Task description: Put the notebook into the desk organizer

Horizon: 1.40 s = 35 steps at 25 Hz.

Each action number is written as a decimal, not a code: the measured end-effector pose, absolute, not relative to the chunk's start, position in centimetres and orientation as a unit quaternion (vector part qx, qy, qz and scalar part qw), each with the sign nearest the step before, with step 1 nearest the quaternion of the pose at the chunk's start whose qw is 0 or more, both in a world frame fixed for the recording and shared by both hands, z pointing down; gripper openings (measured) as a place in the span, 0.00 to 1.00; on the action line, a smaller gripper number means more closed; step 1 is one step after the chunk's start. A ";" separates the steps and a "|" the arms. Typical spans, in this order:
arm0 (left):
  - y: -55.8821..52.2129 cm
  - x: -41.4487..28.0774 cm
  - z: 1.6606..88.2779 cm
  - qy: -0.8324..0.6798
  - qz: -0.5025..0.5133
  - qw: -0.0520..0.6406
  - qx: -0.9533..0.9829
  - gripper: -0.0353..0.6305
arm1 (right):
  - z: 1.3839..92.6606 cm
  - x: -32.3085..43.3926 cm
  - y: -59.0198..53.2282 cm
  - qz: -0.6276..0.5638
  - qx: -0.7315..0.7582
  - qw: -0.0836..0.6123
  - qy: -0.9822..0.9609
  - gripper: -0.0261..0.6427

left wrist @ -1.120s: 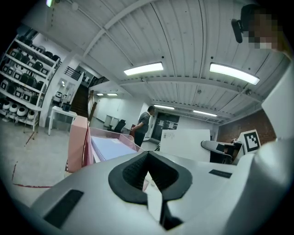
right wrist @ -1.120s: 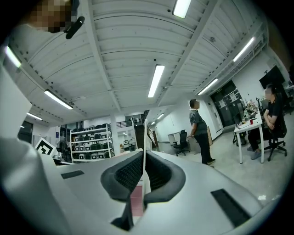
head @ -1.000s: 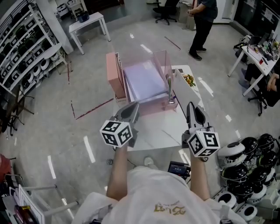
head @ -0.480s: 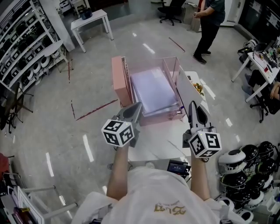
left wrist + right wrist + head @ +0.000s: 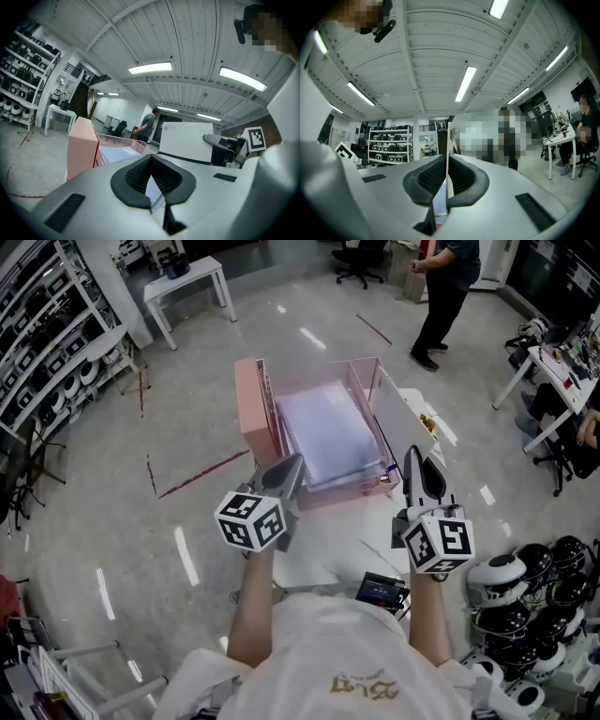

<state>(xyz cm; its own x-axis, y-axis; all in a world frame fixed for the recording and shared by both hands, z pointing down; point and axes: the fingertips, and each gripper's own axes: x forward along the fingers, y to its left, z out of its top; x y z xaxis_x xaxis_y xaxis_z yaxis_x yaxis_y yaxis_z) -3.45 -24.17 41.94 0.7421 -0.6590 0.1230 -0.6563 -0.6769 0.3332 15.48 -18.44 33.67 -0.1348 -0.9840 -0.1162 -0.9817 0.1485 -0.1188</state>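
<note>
The notebook is a thin white board standing on edge just right of the pink desk organizer. My right gripper is shut on the notebook's near end; in the right gripper view the notebook runs edge-on between the pads. The organizer has a solid pink box on its left and a clear pink tray holding white paper. My left gripper hovers at the organizer's near left corner, jaws together and holding nothing. The left gripper view shows the organizer ahead and the notebook to the right.
The organizer stands on a small white table with a dark device at its near edge. A person stands far back. Helmet shelves line the left, helmets lie at right, and a white side table is behind.
Both grippers have moved forward toward the organizer, which now sits closer to them. The right gripper still holds the notebook.
</note>
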 end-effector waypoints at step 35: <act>-26.8 -2.3 42.2 -0.373 -0.009 0.195 0.907 0.08 | 35.9 13.2 -23.2 -0.001 -0.607 0.029 0.794 0.07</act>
<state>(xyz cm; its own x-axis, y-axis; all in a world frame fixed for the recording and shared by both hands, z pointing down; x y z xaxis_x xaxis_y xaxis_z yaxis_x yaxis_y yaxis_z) -2.27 -26.78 42.19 0.7218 -0.6800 0.1291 -0.6729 -0.6459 0.3604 13.19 -23.24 35.95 -0.2619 -0.9640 -0.0459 -0.9639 0.2636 -0.0364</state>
